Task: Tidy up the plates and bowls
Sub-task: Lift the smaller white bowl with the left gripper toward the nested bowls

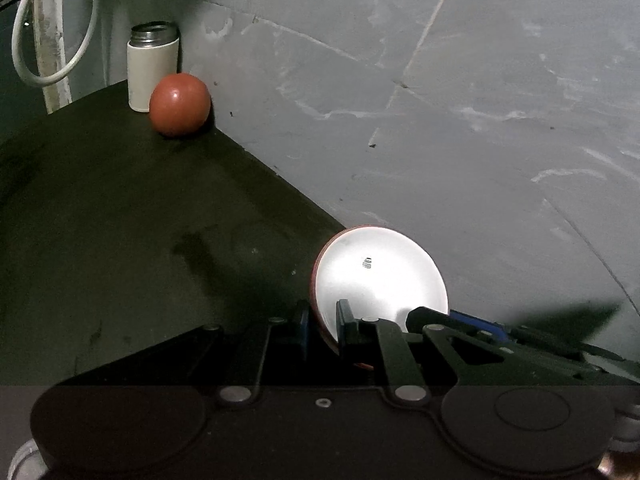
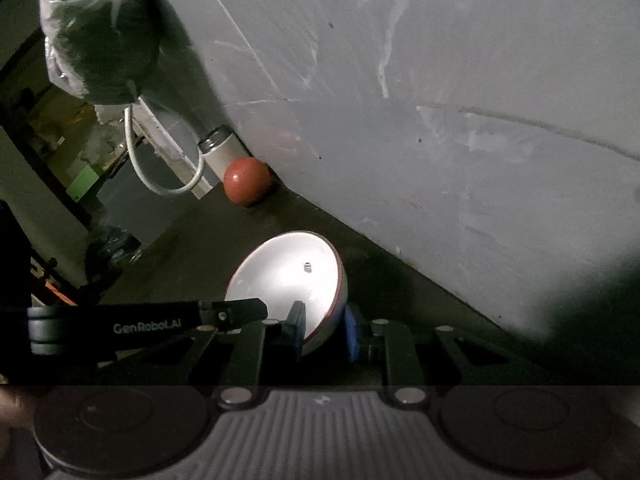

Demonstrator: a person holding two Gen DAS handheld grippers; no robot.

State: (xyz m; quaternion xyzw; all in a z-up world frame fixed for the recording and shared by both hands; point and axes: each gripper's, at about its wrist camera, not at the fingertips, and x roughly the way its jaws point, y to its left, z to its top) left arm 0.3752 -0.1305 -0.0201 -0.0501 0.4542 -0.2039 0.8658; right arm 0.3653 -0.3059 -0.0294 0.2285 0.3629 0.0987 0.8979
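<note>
so far left on the dark countertop [image 1: 120,208] there's a white cylindrical flask with a steel rim [image 1: 153,68], with an upside-down red bowl [image 1: 180,104] just in front of it by the grey marble wall [image 1: 460,100]. further right, the red bowl with a white inside [image 1: 380,280] is tilted on edge, left gripper [image 1: 324,328] clenched on its near rim, right gripper [image 2: 324,330] clamped on the opposite rim

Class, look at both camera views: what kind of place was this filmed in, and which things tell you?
Probably a utility or storage corner, not a tidy kitchen: a scuffed grey wall, a loose white cable on a pipe, and a dark counter. Both grippers hold a bowl.
</note>
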